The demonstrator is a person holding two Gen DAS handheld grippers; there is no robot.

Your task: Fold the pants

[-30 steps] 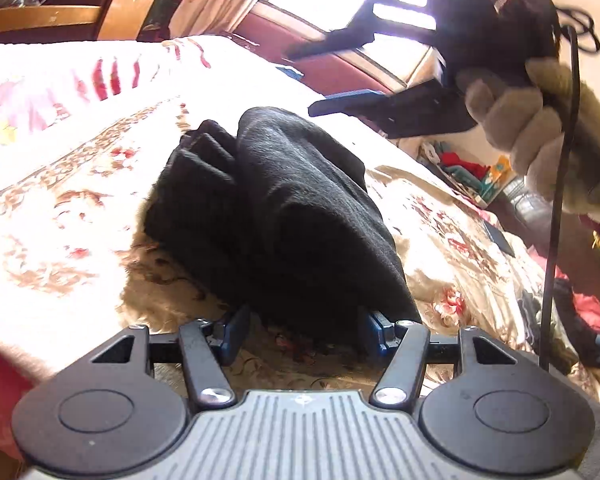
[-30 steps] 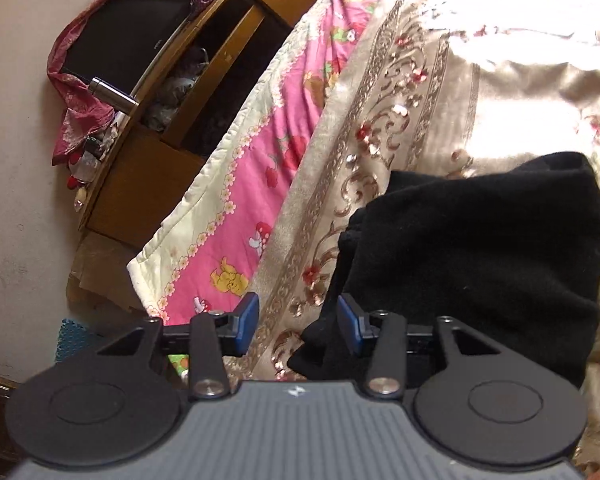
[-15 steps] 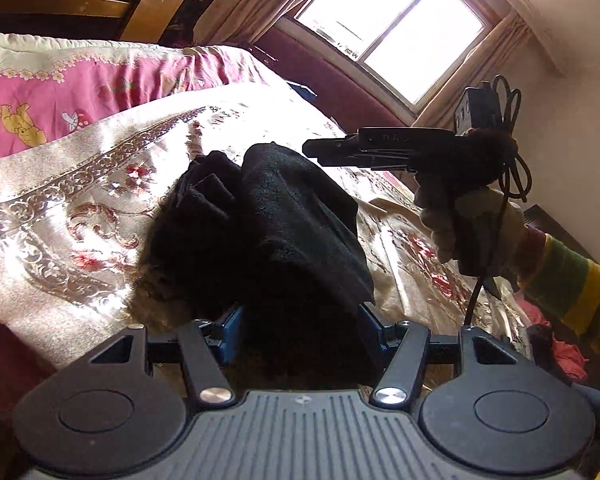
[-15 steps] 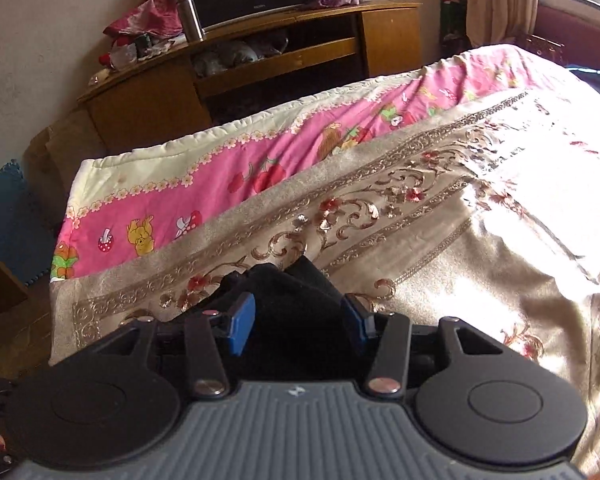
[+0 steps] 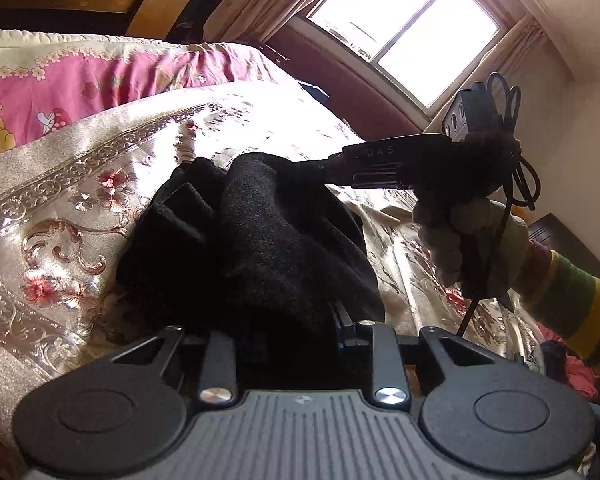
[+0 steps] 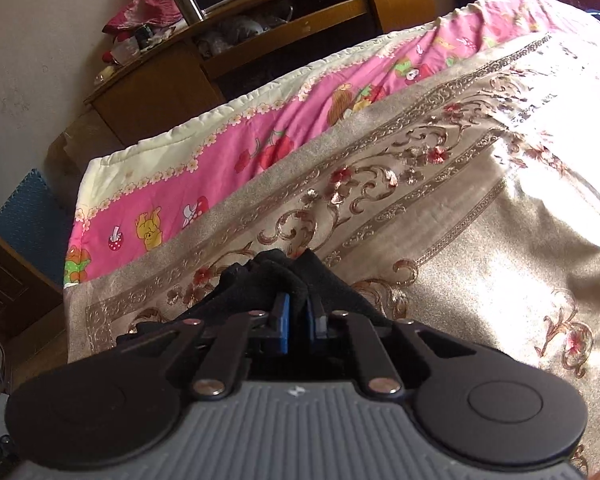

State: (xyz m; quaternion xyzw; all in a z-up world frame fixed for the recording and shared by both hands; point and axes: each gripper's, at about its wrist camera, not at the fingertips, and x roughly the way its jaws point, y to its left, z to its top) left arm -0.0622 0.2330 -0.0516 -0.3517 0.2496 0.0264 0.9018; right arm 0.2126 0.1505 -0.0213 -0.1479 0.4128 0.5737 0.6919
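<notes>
Black pants (image 5: pixel 260 240) lie bunched in a thick bundle on the gold floral bed cover (image 5: pixel 60 220). My left gripper (image 5: pixel 284 320) holds the near end of the bundle. Its jaws are closing, dark cloth fills the gap between them and hides most of the fingers. My right gripper (image 5: pixel 320 166), held by a gloved hand (image 5: pixel 460 240), meets the far top edge of the bundle. In the right wrist view its blue pads (image 6: pixel 284 320) stand close together, still closing, and pinch a fold of the pants (image 6: pixel 260 276) at my right gripper (image 6: pixel 299 312).
A pink cartoon quilt (image 6: pixel 220 168) shows under the bed cover (image 6: pixel 460 260) toward the bed's edge. A wooden cabinet (image 6: pixel 160 80) with a flask and clutter stands beyond it. A bright window (image 5: pixel 400 28) with curtains is at the far side.
Both grippers' jaws have drawn in on the black pants. The right gripper rolled level and came down from above the bundle onto its far edge.
</notes>
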